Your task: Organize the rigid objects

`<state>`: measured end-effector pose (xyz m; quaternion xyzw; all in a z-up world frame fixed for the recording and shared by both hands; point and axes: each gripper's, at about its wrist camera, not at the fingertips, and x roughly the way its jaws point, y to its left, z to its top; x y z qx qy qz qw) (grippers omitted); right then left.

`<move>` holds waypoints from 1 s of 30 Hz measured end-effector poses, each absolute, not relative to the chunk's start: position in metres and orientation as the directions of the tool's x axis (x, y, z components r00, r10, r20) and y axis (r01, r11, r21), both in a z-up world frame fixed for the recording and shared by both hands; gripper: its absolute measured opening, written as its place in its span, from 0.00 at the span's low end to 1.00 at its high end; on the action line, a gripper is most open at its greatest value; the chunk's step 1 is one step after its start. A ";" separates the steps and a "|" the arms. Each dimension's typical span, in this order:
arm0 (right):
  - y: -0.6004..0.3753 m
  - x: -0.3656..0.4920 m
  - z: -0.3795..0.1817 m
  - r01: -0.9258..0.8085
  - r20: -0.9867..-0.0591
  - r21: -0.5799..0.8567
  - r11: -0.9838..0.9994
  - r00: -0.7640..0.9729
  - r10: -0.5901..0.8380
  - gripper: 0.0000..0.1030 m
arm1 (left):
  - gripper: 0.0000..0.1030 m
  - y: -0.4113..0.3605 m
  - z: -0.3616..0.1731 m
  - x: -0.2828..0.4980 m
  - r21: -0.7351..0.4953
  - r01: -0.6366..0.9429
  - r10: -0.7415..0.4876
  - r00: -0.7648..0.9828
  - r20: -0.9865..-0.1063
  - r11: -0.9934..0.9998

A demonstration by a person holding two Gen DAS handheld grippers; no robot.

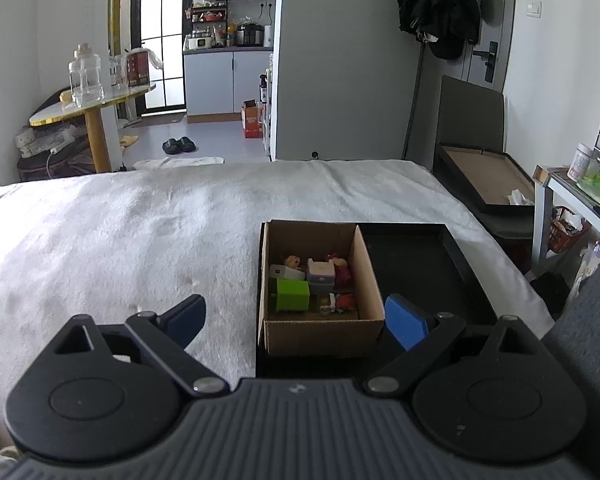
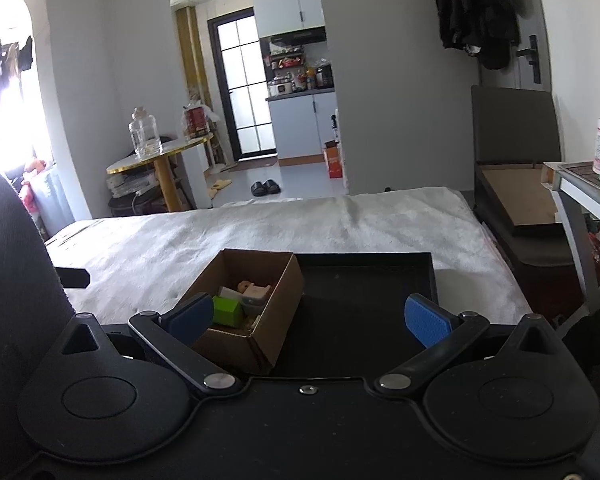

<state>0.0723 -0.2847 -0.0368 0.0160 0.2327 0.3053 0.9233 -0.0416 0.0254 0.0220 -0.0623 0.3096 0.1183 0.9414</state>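
Toys fill cardboard box in black tray.

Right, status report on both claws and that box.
Left claw open, empty. Right claw open, empty. Cardboard box sits in the black tray on the bed, small toys and green block inside. Nothing blocking.

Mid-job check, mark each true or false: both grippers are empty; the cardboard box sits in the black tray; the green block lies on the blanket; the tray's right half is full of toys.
1. Both the left gripper and the right gripper are empty, jaws open. True.
2. The cardboard box sits in the black tray. True.
3. The green block lies on the blanket. False: it is inside the box.
4. The tray's right half is full of toys. False: it looks bare.
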 end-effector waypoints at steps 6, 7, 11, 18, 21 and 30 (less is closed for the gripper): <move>-0.287 0.073 -0.040 -0.525 -0.425 0.188 0.830 0.718 0.551 1.00 | 0.93 0.026 0.020 -0.041 -0.048 -0.261 0.181 0.778 -0.602 0.964; -0.288 0.073 -0.040 -0.519 -0.428 0.193 0.833 0.719 0.547 1.00 | 0.93 0.026 0.019 -0.041 -0.049 -0.261 0.180 0.777 -0.603 0.964; -0.286 0.070 -0.042 -0.512 -0.430 0.194 0.837 0.722 0.541 1.00 | 0.93 0.025 0.017 -0.040 -0.046 -0.259 0.180 0.775 -0.606 0.965; -0.282 0.069 -0.043 -0.511 -0.438 0.198 0.837 0.718 0.541 1.00 | 0.93 0.024 0.012 -0.034 -0.050 -0.240 0.162 0.778 -0.607 0.969; -0.278 0.069 -0.041 -0.515 -0.443 0.192 0.835 0.714 0.542 1.00 | 0.93 0.022 0.012 -0.029 -0.051 -0.226 0.149 0.780 -0.608 0.973; -0.269 0.073 -0.045 -0.529 -0.457 0.201 0.825 0.694 0.556 1.00 | 0.93 0.019 0.008 -0.021 -0.062 -0.183 0.109 0.790 -0.603 0.981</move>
